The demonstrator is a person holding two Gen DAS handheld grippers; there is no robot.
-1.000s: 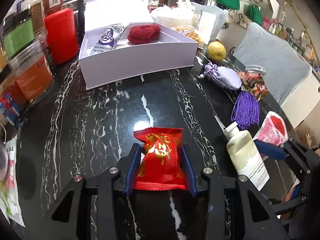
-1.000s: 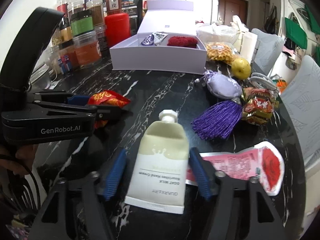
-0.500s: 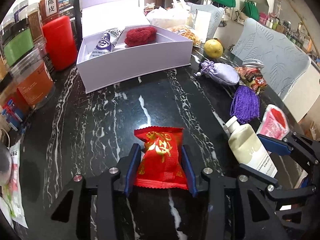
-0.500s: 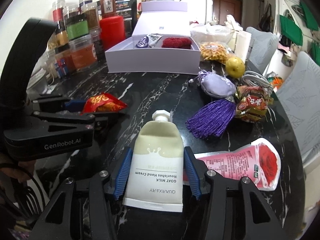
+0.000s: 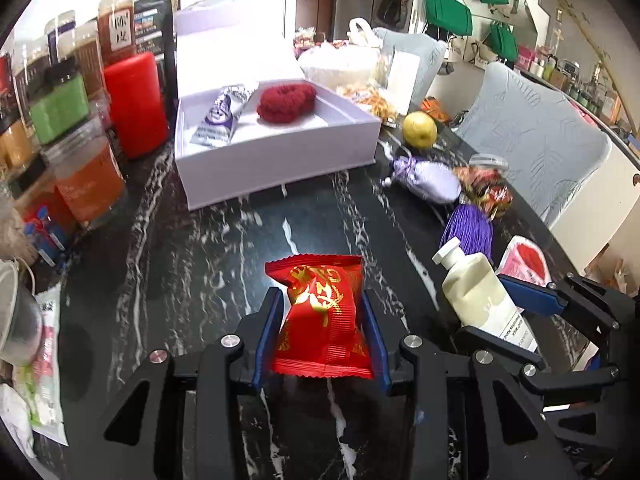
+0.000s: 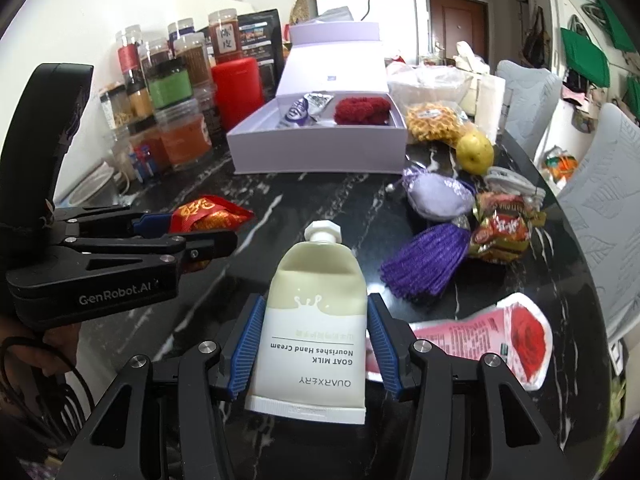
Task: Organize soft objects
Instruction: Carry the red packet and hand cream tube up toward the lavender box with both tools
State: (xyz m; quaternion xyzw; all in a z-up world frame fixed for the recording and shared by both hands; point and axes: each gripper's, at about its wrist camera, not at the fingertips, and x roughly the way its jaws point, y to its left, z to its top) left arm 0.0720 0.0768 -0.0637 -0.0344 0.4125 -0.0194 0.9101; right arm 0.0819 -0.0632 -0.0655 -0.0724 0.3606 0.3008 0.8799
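The right gripper [image 6: 314, 346] has just pinched the hand cream tube [image 6: 316, 312]; the left gripper [image 5: 320, 332] pinches the red snack packet [image 5: 322, 312], so both look ready for the far lavender box [image 5: 276, 160].

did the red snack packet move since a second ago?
Yes. The red snack packet, clamped in the left gripper, has come up and toward the lavender box.

Each fisheye camera sits close behind its own gripper's two blue-padded fingers, looking forward and steeply down along them at the black white-veined marble tabletop [image 5: 192, 248]. Both views share the open lilac cardboard box [image 5: 280, 160] [image 6: 320, 148] far ahead. The left view catches the right gripper [image 5: 496, 308] at its right edge; the right view shows the left gripper [image 6: 224, 228] at its left.
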